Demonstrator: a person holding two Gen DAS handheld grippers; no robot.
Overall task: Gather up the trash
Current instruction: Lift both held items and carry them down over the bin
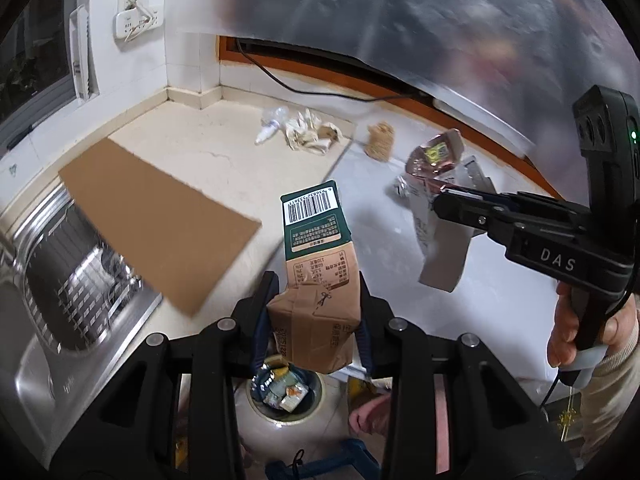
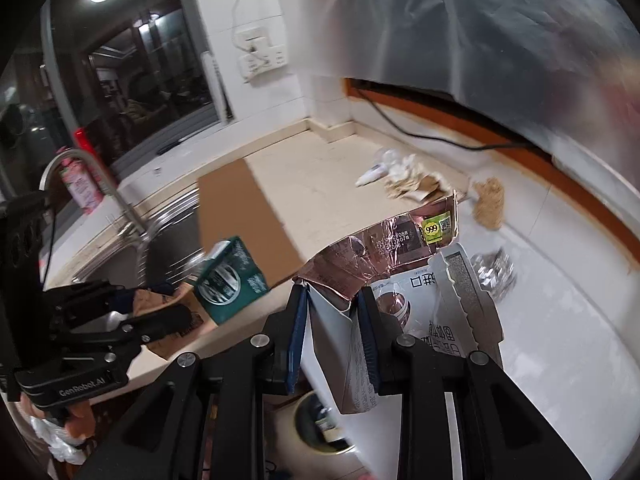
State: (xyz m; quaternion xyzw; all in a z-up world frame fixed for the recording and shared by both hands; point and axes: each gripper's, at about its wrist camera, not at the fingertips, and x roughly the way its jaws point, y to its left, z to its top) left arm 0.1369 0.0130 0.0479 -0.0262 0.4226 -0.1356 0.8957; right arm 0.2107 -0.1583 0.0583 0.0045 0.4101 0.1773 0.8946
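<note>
My left gripper (image 1: 316, 292) is shut on a crushed brown and green carton (image 1: 316, 240) with a barcode, held up over the counter's front edge. To its right my right gripper (image 1: 442, 200) is shut on a torn white and rose-foil box (image 1: 438, 240). In the right wrist view that gripper (image 2: 333, 300) clamps the box (image 2: 400, 256) by a white flap, with a yellow sticker on the foil. The left gripper (image 2: 176, 312) shows at the left with the green carton (image 2: 230, 276). A round trash bin (image 1: 316, 404) with scraps in it stands on the floor below; its rim (image 2: 298, 420) also shows under the right gripper.
A flat cardboard sheet (image 1: 160, 220) lies over the steel sink (image 1: 80, 280), beside the faucet (image 2: 100, 184). Crumpled wrappers (image 1: 308, 132), a brown scrap (image 1: 380, 140) and silver foil (image 2: 492, 272) lie on the counter. A black cable and a hanging plastic sheet (image 1: 440, 20) are at the back.
</note>
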